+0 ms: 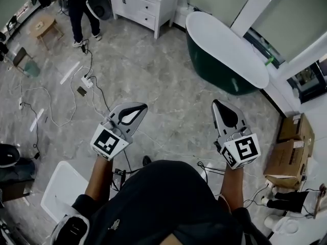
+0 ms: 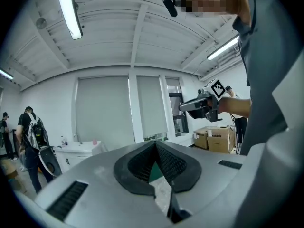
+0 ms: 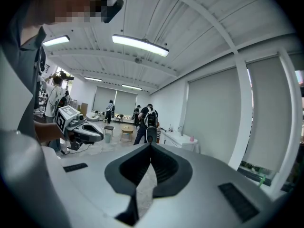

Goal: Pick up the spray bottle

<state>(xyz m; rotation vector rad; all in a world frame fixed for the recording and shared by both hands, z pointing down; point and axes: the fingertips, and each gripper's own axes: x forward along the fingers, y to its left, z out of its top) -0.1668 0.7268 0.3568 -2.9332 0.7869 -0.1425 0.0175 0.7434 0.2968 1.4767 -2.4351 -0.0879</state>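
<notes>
Both grey hand-held tools, the left gripper [image 1: 143, 107] and right gripper [image 1: 215, 103], are shut tight, holding nothing. No spray bottle shows clearly; maybe the small green thing [image 1: 269, 61] at two o'clock, behind the dark green bathtub [image 1: 204, 60]. Shut jaws could knock it over.

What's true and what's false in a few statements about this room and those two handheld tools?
1. The fingers of the left gripper and the right gripper are closed, with nothing between them. True.
2. The bathtub is bright red. False: it is dark green with a white top.
3. Cardboard boxes stand on the right gripper's side. True.
4. Nobody else is in the room. False: a person stands near the white cabinet.
</notes>
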